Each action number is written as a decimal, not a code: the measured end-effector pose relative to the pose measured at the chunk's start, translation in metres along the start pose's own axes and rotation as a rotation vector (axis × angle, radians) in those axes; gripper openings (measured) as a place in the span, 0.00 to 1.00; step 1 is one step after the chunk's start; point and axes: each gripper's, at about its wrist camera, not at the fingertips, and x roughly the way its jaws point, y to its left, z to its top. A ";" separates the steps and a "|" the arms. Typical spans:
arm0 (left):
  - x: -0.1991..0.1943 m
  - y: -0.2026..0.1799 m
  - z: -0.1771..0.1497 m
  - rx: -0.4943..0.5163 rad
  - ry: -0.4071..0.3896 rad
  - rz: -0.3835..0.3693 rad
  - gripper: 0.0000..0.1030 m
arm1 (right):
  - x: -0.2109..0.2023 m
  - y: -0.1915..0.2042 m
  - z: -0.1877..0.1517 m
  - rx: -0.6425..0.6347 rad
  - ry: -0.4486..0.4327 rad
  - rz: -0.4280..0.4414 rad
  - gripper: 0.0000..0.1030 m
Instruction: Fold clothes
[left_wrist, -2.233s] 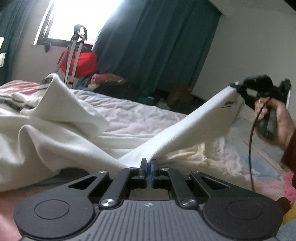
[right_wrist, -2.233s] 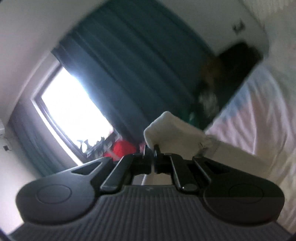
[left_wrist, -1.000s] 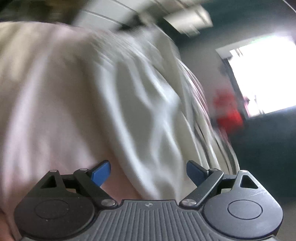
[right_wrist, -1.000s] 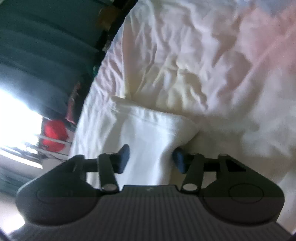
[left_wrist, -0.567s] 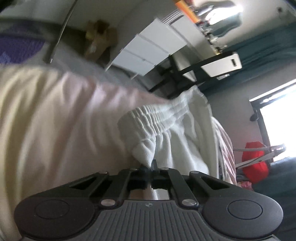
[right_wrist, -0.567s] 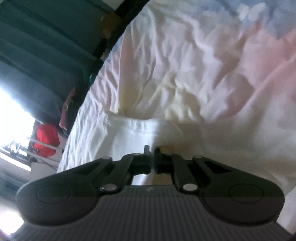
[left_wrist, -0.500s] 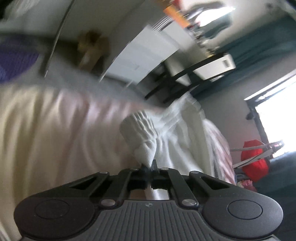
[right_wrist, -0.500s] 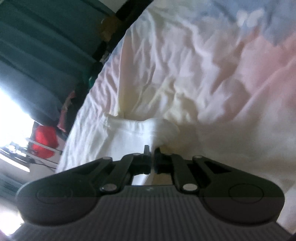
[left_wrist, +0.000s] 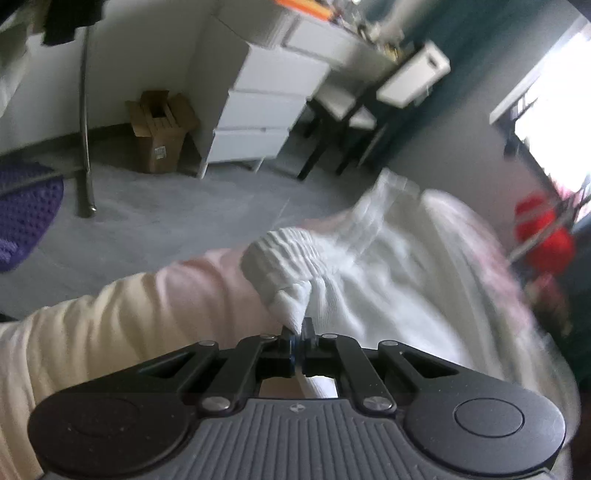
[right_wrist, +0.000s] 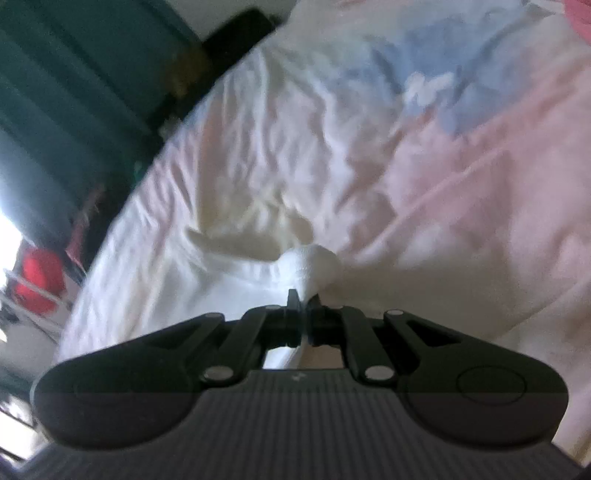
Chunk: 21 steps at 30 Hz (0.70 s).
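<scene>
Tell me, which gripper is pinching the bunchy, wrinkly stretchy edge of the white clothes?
The left gripper. Its white garment shows a ribbed, gathered band; the right gripper pinches a smooth, rounded corner.

Rumpled pastel bed (right_wrist: 461, 206) under a white garment (left_wrist: 369, 280).

- The right gripper (right_wrist: 303, 302) is pointing down at the bed, its jaws pressing together on a bunched corner of a white garment (right_wrist: 308, 264).
- The pinched cloth is puffing up in a rounded knob just above the jaws, and the rest of the garment is lying flat on the bed to the left.
- The bed sheet (right_wrist: 424, 177) is lying wrinkled, showing pale pink, cream and a blue patch toward the top.
- Dark teal curtains (right_wrist: 74, 81) are hanging at the upper left.
- Something red (right_wrist: 40, 280) is sitting by the bright window at the left edge; it is too blurred to identify.
</scene>
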 end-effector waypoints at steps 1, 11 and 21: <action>0.007 -0.001 -0.004 0.036 0.008 0.024 0.15 | 0.003 0.001 -0.001 -0.016 0.012 -0.008 0.06; -0.010 -0.039 -0.024 0.326 -0.065 0.077 0.84 | -0.017 0.044 -0.006 -0.264 -0.082 -0.027 0.75; -0.075 -0.120 -0.083 0.606 -0.296 -0.106 0.95 | -0.077 0.107 -0.037 -0.476 -0.214 0.263 0.81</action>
